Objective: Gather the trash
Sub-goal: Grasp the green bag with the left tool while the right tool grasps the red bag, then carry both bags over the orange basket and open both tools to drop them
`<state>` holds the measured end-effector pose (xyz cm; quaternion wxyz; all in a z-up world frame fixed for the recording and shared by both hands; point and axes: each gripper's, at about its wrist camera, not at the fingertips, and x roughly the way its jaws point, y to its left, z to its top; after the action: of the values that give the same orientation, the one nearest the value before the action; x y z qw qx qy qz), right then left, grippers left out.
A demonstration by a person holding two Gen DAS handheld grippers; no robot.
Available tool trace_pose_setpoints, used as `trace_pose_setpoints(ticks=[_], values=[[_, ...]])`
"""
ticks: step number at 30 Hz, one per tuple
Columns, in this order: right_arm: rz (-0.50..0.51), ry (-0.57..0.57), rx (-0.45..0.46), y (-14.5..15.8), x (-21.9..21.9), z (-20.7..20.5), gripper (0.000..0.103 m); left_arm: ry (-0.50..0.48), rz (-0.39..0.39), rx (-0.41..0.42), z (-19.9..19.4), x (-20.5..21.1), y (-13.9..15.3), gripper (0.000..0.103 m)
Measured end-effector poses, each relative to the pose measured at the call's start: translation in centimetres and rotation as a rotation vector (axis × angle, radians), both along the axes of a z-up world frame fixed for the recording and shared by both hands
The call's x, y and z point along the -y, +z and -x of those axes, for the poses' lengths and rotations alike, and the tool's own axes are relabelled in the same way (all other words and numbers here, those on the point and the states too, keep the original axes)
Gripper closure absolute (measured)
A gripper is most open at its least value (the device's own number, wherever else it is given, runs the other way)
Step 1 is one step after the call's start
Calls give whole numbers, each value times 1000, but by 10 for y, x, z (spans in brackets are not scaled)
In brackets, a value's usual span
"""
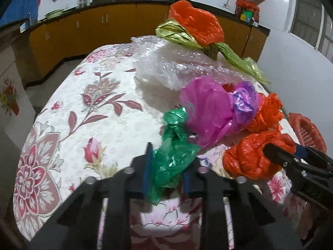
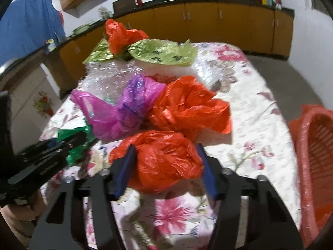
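Note:
Crumpled plastic bags lie on a table with a floral cloth [image 1: 87, 112]. My left gripper [image 1: 168, 162] is shut on a green plastic bag [image 1: 172, 160], which also shows in the right wrist view [image 2: 72, 143]. My right gripper [image 2: 166, 156] is closed around a crumpled orange bag [image 2: 164, 160], also seen in the left wrist view [image 1: 249, 156]. Behind them lie a pink and purple bag [image 1: 214, 112] [image 2: 116, 112], another orange bag [image 2: 187, 106] [image 1: 266, 114], bubble wrap [image 1: 172, 66] [image 2: 108, 77], and a far orange bag [image 1: 197, 23] [image 2: 120, 35] on a yellow-green bag [image 1: 183, 35] [image 2: 158, 52].
A red plastic basket [image 2: 312, 166] stands at the table's right edge, also in the left wrist view [image 1: 306, 131]. Orange kitchen cabinets [image 1: 104, 27] with a dark counter run along the back wall. The table's left half shows bare floral cloth.

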<state>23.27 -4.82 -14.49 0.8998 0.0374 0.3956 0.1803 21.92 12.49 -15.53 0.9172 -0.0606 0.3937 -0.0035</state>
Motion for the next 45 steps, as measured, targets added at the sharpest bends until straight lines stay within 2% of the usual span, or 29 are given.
trace_pose_setpoints(ticks=[1, 8, 13, 19, 27, 36, 45], values=[[-6, 4, -2, 1, 0, 2, 55, -1, -2, 3, 1, 1, 0, 87], [-23, 27, 31, 11, -1, 18, 80, 23, 10, 37, 18, -9, 10, 93], [-8, 44, 68, 22, -4, 28, 91, 40, -8, 76, 37, -16, 26, 93], [9, 22, 119, 36, 1, 41, 92, 56, -13, 122, 55, -22, 48, 93], [18, -41, 197, 67, 31, 64, 93, 8, 2, 190, 75, -6, 81, 93], [27, -231, 258, 93, 101, 84, 93, -128, 41, 250, 78, 52, 113, 93], [69, -458, 297, 103, 183, 102, 93, -330, 89, 258, 64, 146, 126, 93]])
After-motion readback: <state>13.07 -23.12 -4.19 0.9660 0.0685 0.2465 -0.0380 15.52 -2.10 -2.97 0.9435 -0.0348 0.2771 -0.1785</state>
